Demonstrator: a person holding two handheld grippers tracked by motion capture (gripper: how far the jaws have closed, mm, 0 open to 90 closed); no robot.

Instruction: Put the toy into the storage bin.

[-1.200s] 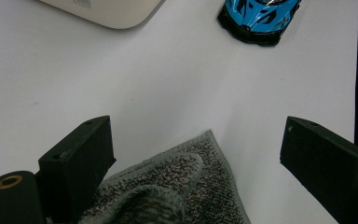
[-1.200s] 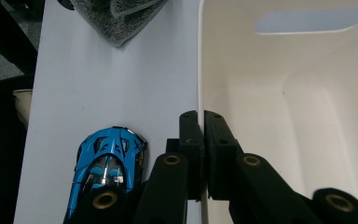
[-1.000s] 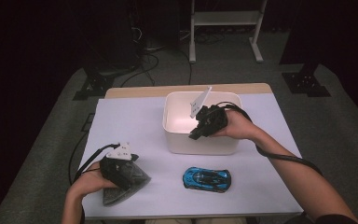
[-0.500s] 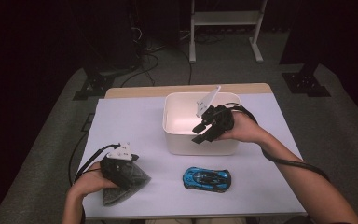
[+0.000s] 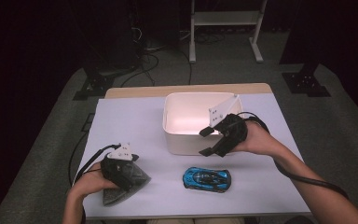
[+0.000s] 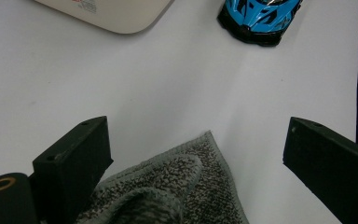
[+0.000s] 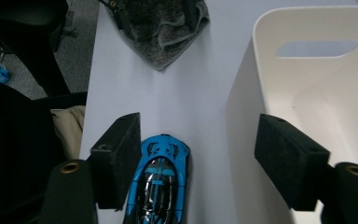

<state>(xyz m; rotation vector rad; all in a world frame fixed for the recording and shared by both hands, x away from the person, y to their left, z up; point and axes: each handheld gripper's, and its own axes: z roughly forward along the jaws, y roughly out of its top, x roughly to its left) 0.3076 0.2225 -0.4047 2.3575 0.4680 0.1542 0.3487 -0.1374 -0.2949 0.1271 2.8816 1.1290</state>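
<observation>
My right gripper (image 5: pixel 209 142) hangs over the near wall of the white bin (image 5: pixel 182 142). It is open, its jaws have just been opening, and nothing is held between them. In the right gripper view the open gripper (image 7: pixel 200 158) looks down on the bin's rim (image 7: pixel 242 93) and the blue toy car (image 7: pixel 161 186). That car (image 5: pixel 207 179) lies on the table in front of the bin. My left gripper (image 5: pixel 121 170) rests open over a folded grey cloth (image 5: pixel 137 179) at the front left. The cloth (image 6: pixel 182 186) lies by the left jaw without being pinched.
The white tabletop (image 5: pixel 135 126) ends close behind the bin and just in front of the cloth and the car. Dark floor with cables and stand legs (image 5: pixel 223 32) surrounds the table. A cable trails from each gripper.
The right gripper has moved from above the bin's inside toward its near wall, and its jaws have opened. The left gripper, cloth and car have stayed put.
</observation>
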